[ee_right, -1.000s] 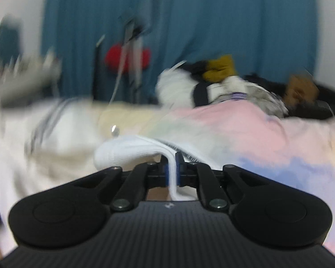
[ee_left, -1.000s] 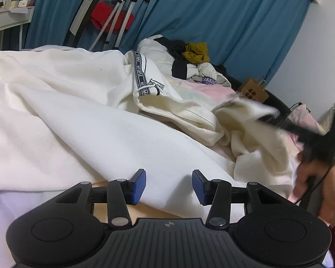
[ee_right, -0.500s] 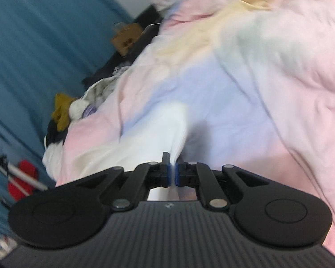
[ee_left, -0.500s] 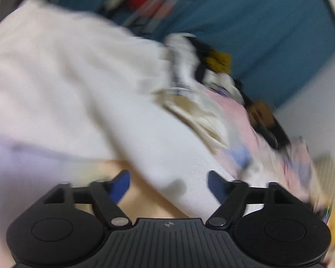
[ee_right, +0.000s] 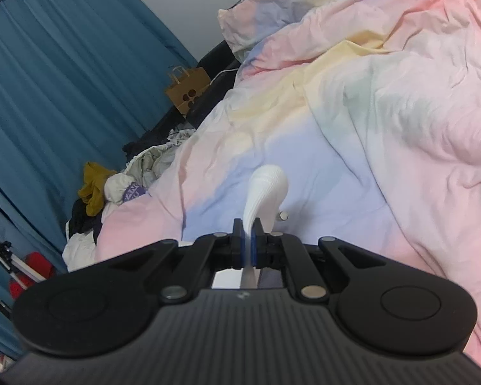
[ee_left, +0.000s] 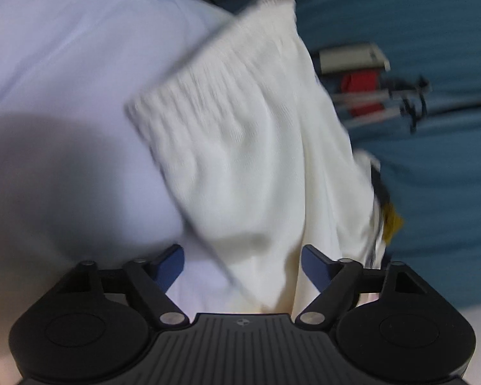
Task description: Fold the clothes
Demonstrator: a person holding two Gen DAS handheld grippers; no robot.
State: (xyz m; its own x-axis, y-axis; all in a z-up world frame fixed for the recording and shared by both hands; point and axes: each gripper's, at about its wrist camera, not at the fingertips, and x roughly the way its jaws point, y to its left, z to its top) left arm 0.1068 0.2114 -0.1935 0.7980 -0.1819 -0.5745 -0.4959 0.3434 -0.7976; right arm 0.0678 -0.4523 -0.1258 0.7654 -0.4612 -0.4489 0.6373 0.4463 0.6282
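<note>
Right wrist view shows your right hand-held gripper [ee_right: 247, 235] clamped on the white ribbed knit garment [ee_right: 266, 192] above the pastel duvet [ee_right: 384, 128]; your left hand-held gripper [ee_left: 242, 261] gapes beside its cuff, nothing folded.

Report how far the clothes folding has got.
Done: no folded garment shows in either view. In hand: the right tool is shut on a fold of white fabric above the pastel duvet; the left tool is open over a ribbed white garment, not gripping. Left: that fold, plus the unfolded clothes pile by the blue curtain.
</note>
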